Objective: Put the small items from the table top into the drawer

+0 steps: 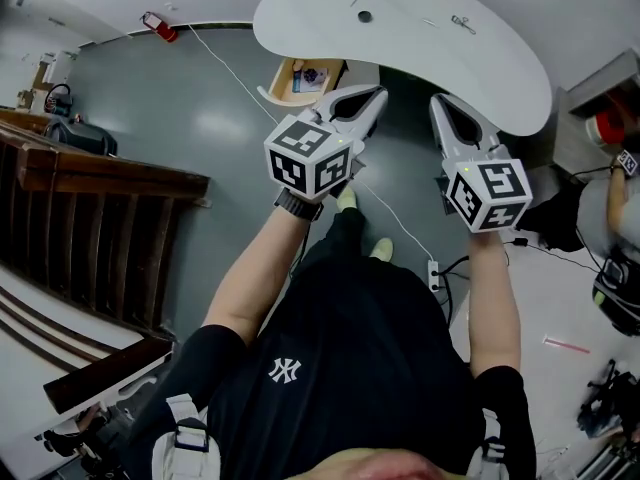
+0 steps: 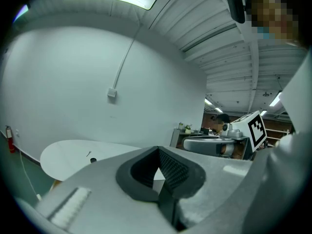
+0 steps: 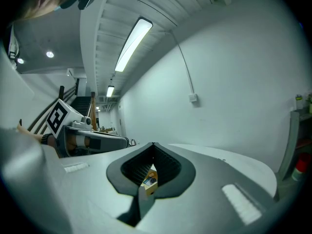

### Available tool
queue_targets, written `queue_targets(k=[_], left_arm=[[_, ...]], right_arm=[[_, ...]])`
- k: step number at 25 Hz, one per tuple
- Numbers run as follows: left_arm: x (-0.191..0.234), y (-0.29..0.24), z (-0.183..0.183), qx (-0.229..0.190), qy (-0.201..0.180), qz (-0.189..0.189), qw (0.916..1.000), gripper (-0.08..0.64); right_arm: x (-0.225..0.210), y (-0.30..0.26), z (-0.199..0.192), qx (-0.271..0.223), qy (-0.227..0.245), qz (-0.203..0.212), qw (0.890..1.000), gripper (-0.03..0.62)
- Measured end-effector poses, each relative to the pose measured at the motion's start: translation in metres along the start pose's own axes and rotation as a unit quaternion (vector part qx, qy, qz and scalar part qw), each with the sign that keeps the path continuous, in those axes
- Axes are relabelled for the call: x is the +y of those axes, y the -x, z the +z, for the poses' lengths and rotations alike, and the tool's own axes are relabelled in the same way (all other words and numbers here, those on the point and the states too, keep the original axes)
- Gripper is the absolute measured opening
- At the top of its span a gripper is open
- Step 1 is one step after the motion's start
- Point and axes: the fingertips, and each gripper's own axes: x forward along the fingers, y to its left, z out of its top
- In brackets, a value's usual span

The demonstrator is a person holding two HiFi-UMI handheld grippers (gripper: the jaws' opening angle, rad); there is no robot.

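Observation:
The white rounded table (image 1: 400, 43) stands ahead of me. On its top lie a thin screw-like piece (image 1: 356, 0), a small black round item (image 1: 364, 16) and a key-like metal piece (image 1: 462, 23). Under its near left edge the wooden drawer (image 1: 305, 76) is pulled open, with a blue item inside. My left gripper (image 1: 377, 93) is held just right of the drawer, its jaws shut and empty. My right gripper (image 1: 438, 101) hovers beside it below the table edge, also shut and empty. The right gripper view shows the drawer (image 3: 150, 178) through the gap between the pads.
A wooden stair railing (image 1: 100, 178) runs along the left. A red fire extinguisher (image 1: 160, 26) lies by the far wall. A power strip (image 1: 433, 273) and cables lie on the grey floor by my feet. Another person (image 1: 615, 218) stands at the right.

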Motion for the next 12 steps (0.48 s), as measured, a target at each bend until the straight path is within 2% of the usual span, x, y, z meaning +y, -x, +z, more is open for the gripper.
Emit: queue_targets(k=[12], left_arm=[[0.111,-0.046,0.005,0.008,0.01,-0.016,0.9998,0.0]], right_arm=[[-0.02,-0.114,-0.004,0.025,-0.001,-0.017,1.0,0.025]])
